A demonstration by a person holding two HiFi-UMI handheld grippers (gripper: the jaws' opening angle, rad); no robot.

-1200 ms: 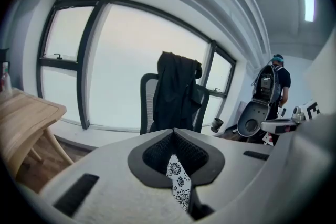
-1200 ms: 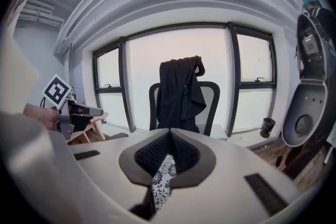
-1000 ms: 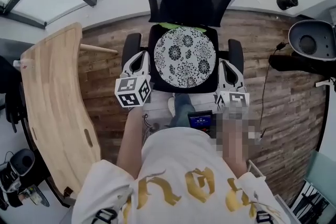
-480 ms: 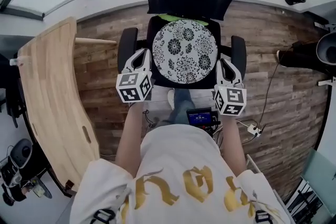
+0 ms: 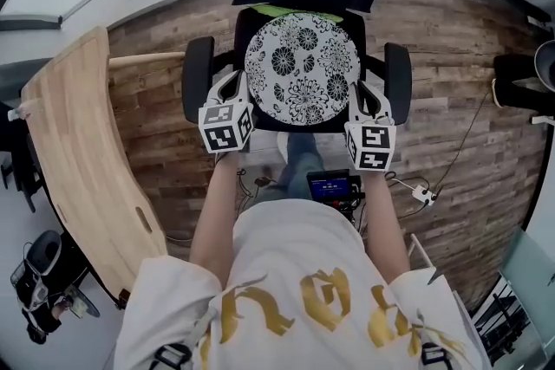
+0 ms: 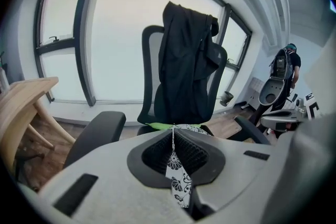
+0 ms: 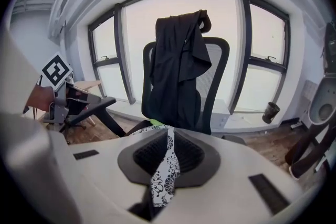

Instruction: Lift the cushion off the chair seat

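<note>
A round white cushion (image 5: 302, 69) with black flowers lies over the black office chair's seat (image 5: 260, 121), between the armrests. Whether it rests on the seat I cannot tell. My left gripper (image 5: 232, 89) is shut on the cushion's left edge. My right gripper (image 5: 360, 95) is shut on its right edge. In the left gripper view the flowered fabric (image 6: 176, 176) is pinched between the left gripper's (image 6: 173, 131) jaws. The right gripper view shows the same cloth (image 7: 164, 170) clamped in the right gripper (image 7: 169, 131). A green layer (image 5: 282, 11) peeks out behind the cushion.
A black jacket (image 6: 186, 71) hangs over the chair back. Armrests (image 5: 198, 78) (image 5: 397, 82) flank both grippers. A curved wooden table (image 5: 78, 160) stands at the left. A cable and plug (image 5: 423, 195) lie on the wooden floor at the right. A person (image 6: 286, 68) stands far off.
Both grippers have come down together with the cushion, settling lower between the armrests. Both stay shut on its edges.
</note>
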